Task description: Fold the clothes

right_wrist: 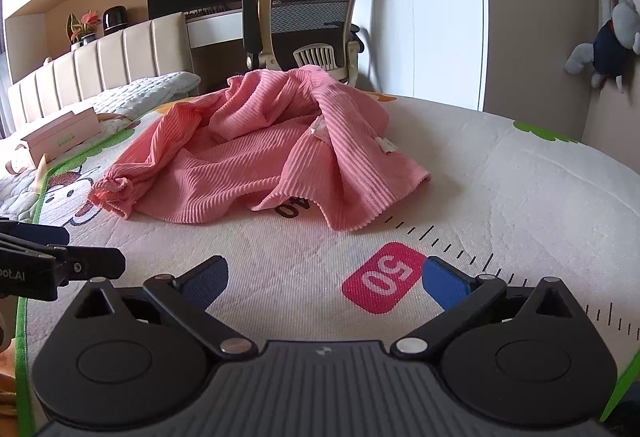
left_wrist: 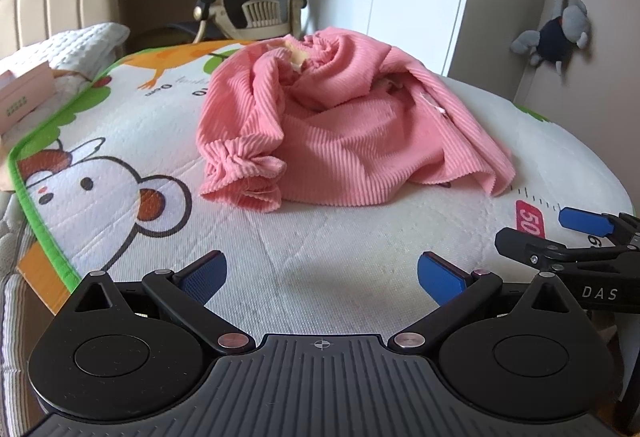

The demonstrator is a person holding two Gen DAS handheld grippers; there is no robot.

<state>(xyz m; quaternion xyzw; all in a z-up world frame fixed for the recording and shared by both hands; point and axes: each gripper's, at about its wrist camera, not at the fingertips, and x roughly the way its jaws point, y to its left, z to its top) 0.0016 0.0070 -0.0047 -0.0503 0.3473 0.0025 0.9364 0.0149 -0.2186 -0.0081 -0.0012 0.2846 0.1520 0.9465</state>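
The pink ribbed garment (left_wrist: 344, 125) lies crumpled on the printed mat (left_wrist: 120, 141) at twelve o'clock, untouched. The left hand-held gripper (left_wrist: 322, 277) and the right hand-held gripper (right_wrist: 325, 279) stand spread wide, empty, near it. Folding seems unstarted; next likely comes pinching a hem or the gathered cuff (left_wrist: 244, 173) to spread it flat.

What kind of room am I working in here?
Most likely a bedroom with a desk corner: the pink garment lies crumpled on a cartoon-print mat over a bed with a padded headboard, and an office chair stands behind.
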